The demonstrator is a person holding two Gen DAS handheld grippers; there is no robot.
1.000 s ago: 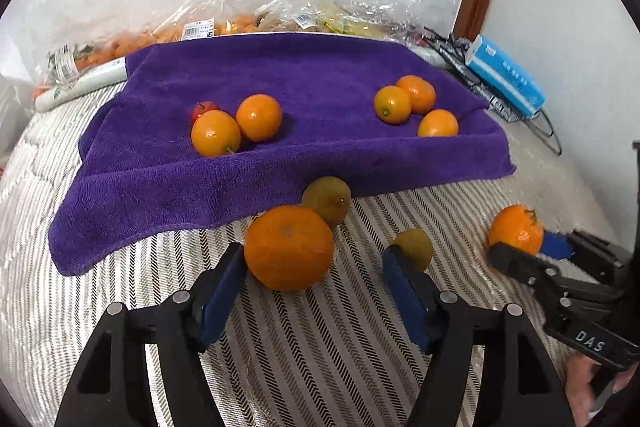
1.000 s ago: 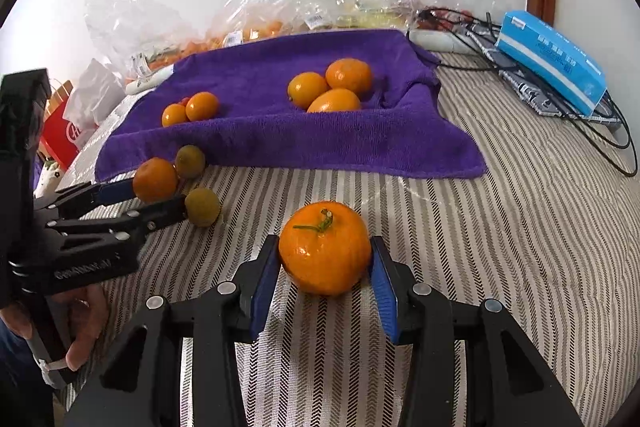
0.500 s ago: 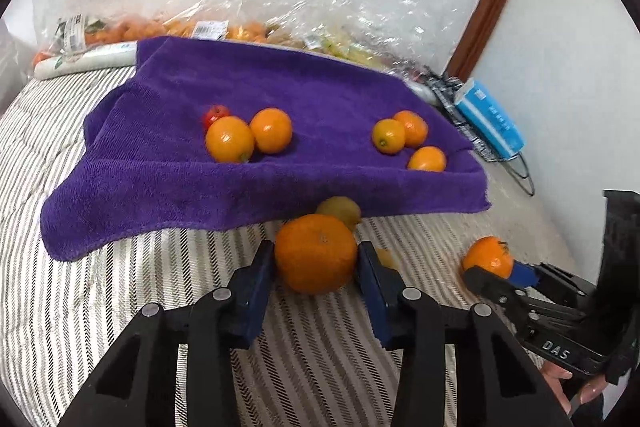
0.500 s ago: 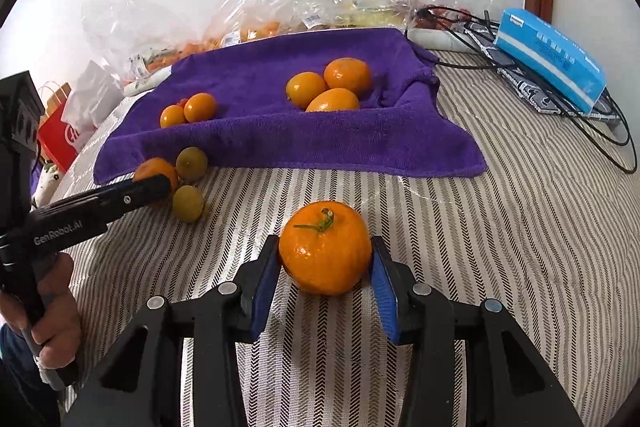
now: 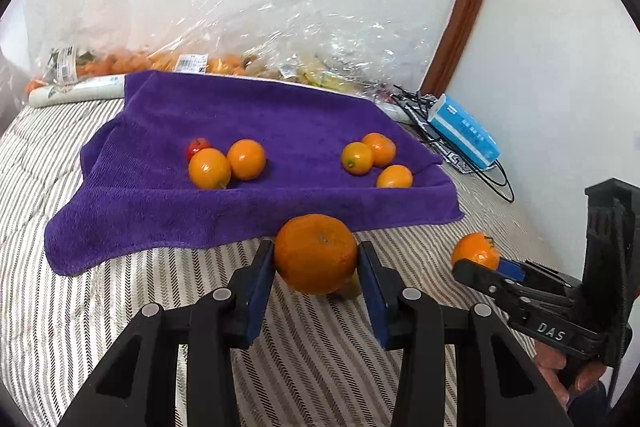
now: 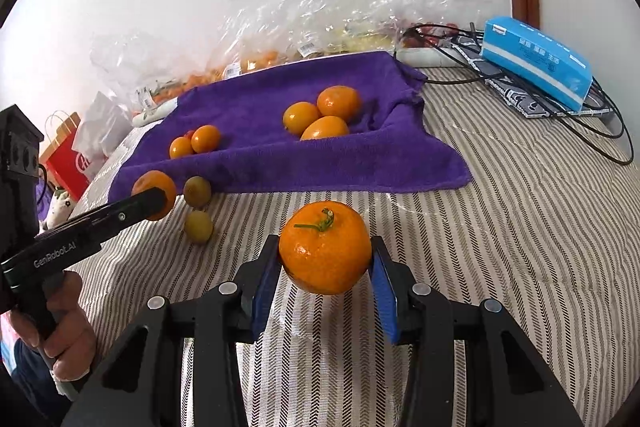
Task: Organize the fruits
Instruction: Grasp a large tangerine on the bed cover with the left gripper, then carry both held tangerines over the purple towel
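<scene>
Our left gripper (image 5: 316,267) has its fingers (image 5: 260,275) closed on a big orange (image 5: 316,253), blue pads pressing both sides, and the fruit looks raised a little above the striped bed (image 5: 120,307), just in front of the near edge of the purple towel (image 5: 240,107). From the right wrist view we see that same orange (image 6: 154,193) beside two small greenish fruits (image 6: 197,191), one near the towel edge and the other (image 6: 199,225) a bit nearer to us, both lying on the bed.

Our right gripper (image 6: 326,267) grips a stemmed orange (image 6: 325,247) the same way, stem and a bit of green on top, held over the stripes well in front of the towel. The left view shows it (image 5: 476,251) off to the right, at the tip of the black fingers.

On the towel we see two groups: a pair of oranges (image 5: 226,165) with a small red fruit (image 5: 197,146) touching behind them, and three oranges (image 5: 372,161) close together toward the right side.

Behind the towel, clear plastic bags (image 5: 240,39) of more fruit lie against the wall. A blue box (image 6: 536,61) sits on black cables (image 6: 600,123) at the far right, and a red bag (image 6: 64,159) stands at the left edge of the bed.
</scene>
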